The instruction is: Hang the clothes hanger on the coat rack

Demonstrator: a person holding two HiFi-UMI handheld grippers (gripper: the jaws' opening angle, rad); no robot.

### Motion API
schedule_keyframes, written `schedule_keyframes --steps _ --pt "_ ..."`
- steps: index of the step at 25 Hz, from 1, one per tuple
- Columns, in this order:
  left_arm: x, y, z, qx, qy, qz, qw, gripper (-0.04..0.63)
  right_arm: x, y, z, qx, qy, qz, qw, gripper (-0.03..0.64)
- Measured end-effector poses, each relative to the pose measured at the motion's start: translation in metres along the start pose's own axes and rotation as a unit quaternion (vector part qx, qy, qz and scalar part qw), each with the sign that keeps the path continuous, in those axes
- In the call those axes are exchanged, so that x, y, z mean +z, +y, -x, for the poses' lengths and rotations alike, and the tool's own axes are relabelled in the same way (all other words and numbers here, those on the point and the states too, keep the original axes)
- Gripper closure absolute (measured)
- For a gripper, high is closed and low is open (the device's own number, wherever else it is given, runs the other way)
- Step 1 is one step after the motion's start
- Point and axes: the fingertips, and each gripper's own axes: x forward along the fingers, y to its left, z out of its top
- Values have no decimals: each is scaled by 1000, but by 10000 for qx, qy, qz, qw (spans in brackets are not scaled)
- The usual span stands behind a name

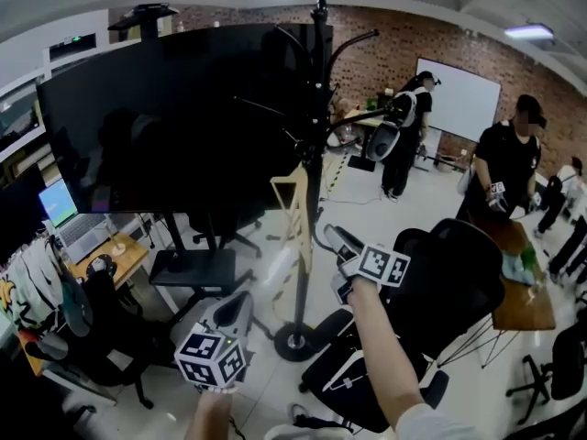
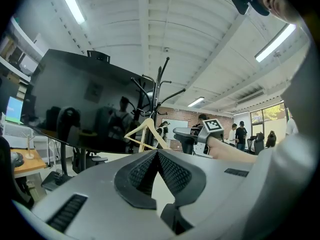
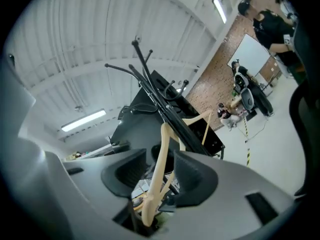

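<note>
A pale wooden hanger (image 1: 294, 216) hangs beside the black pole of the coat rack (image 1: 316, 145), whose round base (image 1: 295, 342) stands on the floor. My right gripper (image 1: 330, 238) reaches in from the right at the hanger's lower end. In the right gripper view one arm of the hanger (image 3: 161, 166) runs between the jaws of that gripper (image 3: 162, 159), which stand open with a gap beside the wood. The rack's hooks (image 3: 150, 79) rise behind it. My left gripper (image 1: 240, 302) is lower and left of the pole, shut on nothing (image 2: 157, 153). From there I see the hanger (image 2: 145, 132) and rack (image 2: 159, 91) ahead.
A large black screen (image 1: 174, 108) on a stand fills the space left of the rack. Black office chairs (image 1: 445, 282) crowd the floor to the right. A desk with a laptop (image 1: 78, 232) is at the left; a wooden table (image 1: 523, 305) and people (image 1: 509, 159) are at the right.
</note>
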Motion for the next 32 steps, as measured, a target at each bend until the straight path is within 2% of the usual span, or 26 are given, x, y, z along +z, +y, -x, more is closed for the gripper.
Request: schedule_keyframes --steps 4,8,9,12,16,21,24,26,30,32 --pt "-13 -15 11 -137 54 61 9999 604 -15 31 41 236 80 -21 9997 442" --pt "-35 -31 21 -328 224 138 9991 604 -55 77 85 693 185 -592 9957 472" --pt "-39 -34 23 -377 241 158 9989 604 -64 86 96 718 195 -518 9959 493" --pt "-45 -41 32 -433 235 252 9985 604 -85 115 124 745 220 -14 9970 617" --pt "-60 -48 45 -366 311 387 9981 604 -116 137 151 826 330 340 9955 617" --pt "-89 -60 57 -196 480 459 9976 604 -151 132 180 656 612 921 9917 617" --pt "-104 -76 60 -102 508 522 9973 604 -163 122 202 560 842 1369 9854 617" --pt "-108 -88 58 -67 388 557 9977 604 -165 115 214 600 955 1541 9816 617" --pt "-118 -104 57 150 196 737 9970 604 -173 107 233 711 1277 2223 9640 617" --pt "-130 -111 59 294 225 874 9955 604 -179 101 243 740 1331 2185 9639 617"
